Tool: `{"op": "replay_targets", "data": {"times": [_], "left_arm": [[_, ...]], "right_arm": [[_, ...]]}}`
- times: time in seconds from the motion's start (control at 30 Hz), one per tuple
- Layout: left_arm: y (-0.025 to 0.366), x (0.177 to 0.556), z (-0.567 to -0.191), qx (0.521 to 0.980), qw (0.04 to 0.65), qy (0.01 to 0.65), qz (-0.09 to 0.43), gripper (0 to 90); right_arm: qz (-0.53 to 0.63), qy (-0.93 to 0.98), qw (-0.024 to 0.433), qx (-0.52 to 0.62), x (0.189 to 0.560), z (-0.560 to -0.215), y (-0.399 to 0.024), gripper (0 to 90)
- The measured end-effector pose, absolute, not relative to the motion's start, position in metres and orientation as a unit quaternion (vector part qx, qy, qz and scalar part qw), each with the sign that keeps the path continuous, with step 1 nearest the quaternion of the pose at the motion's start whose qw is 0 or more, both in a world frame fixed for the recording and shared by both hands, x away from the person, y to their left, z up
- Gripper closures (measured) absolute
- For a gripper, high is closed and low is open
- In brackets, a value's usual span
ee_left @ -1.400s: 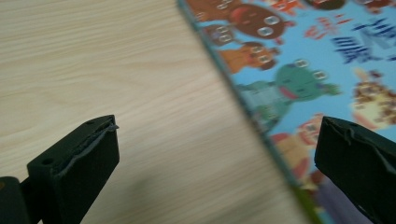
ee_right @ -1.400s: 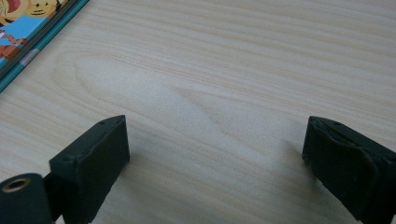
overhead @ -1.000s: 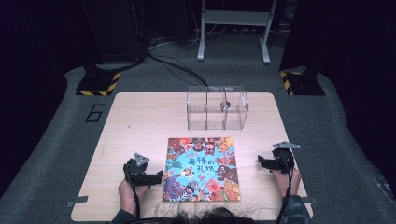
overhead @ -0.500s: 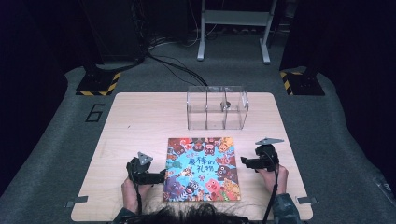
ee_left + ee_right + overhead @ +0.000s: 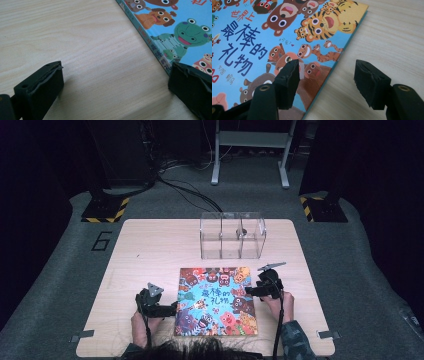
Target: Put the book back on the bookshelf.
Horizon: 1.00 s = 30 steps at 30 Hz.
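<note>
- A colourful picture book (image 5: 216,300), its blue cover crowded with cartoon animals, lies flat on the pale wooden desk (image 5: 150,250), near the person's edge.
- Beyond the book's far edge stands a clear plastic box (image 5: 232,235) split into three compartments; a small dark object (image 5: 241,231) sits in it, though which compartment I cannot tell.
- Nothing lies between the book and either tool; bare desk runs along both of its side edges.
- The left tool (image 5: 161,309) rests at the book's left edge, jaws wide apart; in the left gripper view one jaw is on bare wood and the other at the book's spine (image 5: 150,40).
- The right tool (image 5: 248,291) is at the book's right edge, partly open; in the right gripper view one jaw hangs over the cover (image 5: 262,42) and the other over bare wood, neither pressing on it.
- Since the earlier frames the right tool has come in from well right of the book to its edge, its jaws just closing; the left tool has stayed put.
</note>
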State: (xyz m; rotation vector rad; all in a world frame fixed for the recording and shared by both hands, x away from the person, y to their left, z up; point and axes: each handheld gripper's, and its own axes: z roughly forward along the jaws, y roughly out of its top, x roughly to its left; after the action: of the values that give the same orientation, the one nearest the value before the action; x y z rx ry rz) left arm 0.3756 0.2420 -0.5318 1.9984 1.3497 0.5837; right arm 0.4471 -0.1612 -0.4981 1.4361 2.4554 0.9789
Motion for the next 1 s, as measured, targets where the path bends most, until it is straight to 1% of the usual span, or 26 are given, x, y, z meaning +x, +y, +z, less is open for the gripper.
{"op": "replay_targets", "data": {"times": [0.23,0.33,0.47,0.53,0.7,0.8,1.0], "left_arm": [[0.242,0.376,-0.532,0.763,0.324,0.514,0.222,0.0],[0.242,0.376,-0.532,0.762,0.324,0.515,0.221,0.1],[0.242,0.376,-0.532,0.762,0.324,0.515,0.221,0.1],[0.242,0.376,-0.532,0.763,0.323,0.514,0.222,0.1],[0.242,0.376,-0.532,0.763,0.324,0.513,0.222,0.1],[0.242,0.376,-0.532,0.763,0.324,0.513,0.222,0.1],[0.242,0.376,-0.532,0.763,0.324,0.513,0.222,0.1]], "right_arm": [[0.31,0.821,0.057,0.476,0.453,-0.498,-0.151,41.7],[0.305,0.822,0.044,0.48,0.456,-0.501,-0.149,41.9],[0.303,0.821,0.038,0.482,0.46,-0.5,-0.148,41.8],[0.301,0.82,0.042,0.485,0.461,-0.5,-0.147,41.7],[0.3,0.818,0.032,0.489,0.466,-0.499,-0.148,42.4],[0.297,0.82,0.038,0.488,0.467,-0.499,-0.147,43.7],[0.306,0.815,0.03,0.492,0.467,-0.5,-0.15,43.7]]}}
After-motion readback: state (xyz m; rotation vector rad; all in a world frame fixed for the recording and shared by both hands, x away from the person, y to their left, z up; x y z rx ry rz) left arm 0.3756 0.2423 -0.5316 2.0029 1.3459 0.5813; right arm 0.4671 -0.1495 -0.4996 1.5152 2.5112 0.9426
